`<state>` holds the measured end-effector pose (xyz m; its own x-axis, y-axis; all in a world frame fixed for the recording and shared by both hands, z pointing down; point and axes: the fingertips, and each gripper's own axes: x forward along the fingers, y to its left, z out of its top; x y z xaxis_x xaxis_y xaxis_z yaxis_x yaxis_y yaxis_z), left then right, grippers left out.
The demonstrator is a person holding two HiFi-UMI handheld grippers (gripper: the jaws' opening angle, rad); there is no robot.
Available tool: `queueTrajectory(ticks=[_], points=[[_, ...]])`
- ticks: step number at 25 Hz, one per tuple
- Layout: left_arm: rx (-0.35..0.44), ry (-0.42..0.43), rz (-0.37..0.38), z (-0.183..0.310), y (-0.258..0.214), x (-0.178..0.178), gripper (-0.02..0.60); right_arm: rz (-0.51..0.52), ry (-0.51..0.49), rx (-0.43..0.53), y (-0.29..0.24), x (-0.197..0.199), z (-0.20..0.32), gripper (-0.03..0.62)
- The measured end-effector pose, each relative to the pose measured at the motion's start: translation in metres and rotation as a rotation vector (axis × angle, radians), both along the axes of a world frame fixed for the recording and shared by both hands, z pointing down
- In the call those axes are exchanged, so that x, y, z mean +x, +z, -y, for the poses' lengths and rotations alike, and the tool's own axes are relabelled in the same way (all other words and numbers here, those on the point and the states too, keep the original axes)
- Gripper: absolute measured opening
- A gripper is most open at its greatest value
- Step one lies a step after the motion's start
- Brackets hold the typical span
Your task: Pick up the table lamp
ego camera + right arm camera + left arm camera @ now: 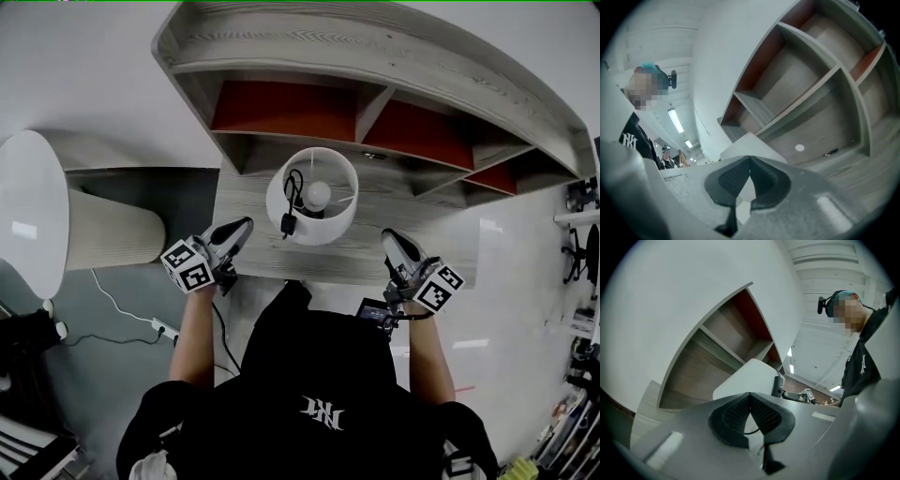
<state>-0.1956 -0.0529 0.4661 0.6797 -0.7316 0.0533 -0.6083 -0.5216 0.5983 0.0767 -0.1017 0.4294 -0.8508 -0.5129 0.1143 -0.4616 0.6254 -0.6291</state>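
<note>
Nearest, 2 bare forearms reach forward from black sleeves, 1 on either side. The left claw [236, 232] and the right claw [394, 242] are both closed tight on nothing, their tips aimed toward the far side and slightly inward. Between them, clear of both, the table lamp [326, 227] stands upright on the wooden worktop [246, 199], long axis vertical, open shade top facing up, bulb [319, 193] showing. Beyond it rises a curved shelf unit [375, 56]

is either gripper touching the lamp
No, the left gripper and right gripper sit either side of the table lamp, with gaps between.
</note>
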Motion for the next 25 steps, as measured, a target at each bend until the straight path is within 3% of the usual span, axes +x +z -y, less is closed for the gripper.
queueTrajectory(ticks=[7,10,12,16,19,22,25], points=[[-0.119,0.085,-0.035,0.048,0.052,-0.022,0.003,0.039,0.083,-0.091,0.029,0.001,0.028,0.014],[-0.172,0.098,-0.092,0.062,0.059,-0.023,0.011,0.058,0.093,-0.137,0.043,0.003,0.032,0.071],[-0.195,0.103,-0.131,0.069,0.064,-0.023,0.048,0.074,0.091,-0.163,0.053,0.003,0.035,0.073],[-0.222,0.168,-0.172,0.077,0.072,-0.013,0.067,0.130,0.040,-0.242,0.079,-0.001,0.037,0.097],[-0.222,0.191,-0.261,0.084,0.075,-0.013,0.069,0.196,-0.030,-0.309,0.097,-0.011,0.036,0.104],[-0.247,0.224,-0.321,0.084,0.080,-0.020,0.101,0.270,-0.083,-0.344,0.105,-0.026,0.030,0.118],[-0.287,0.245,-0.354,0.080,0.088,-0.019,0.126,0.280,-0.101,-0.368,0.114,-0.027,0.030,0.139]])
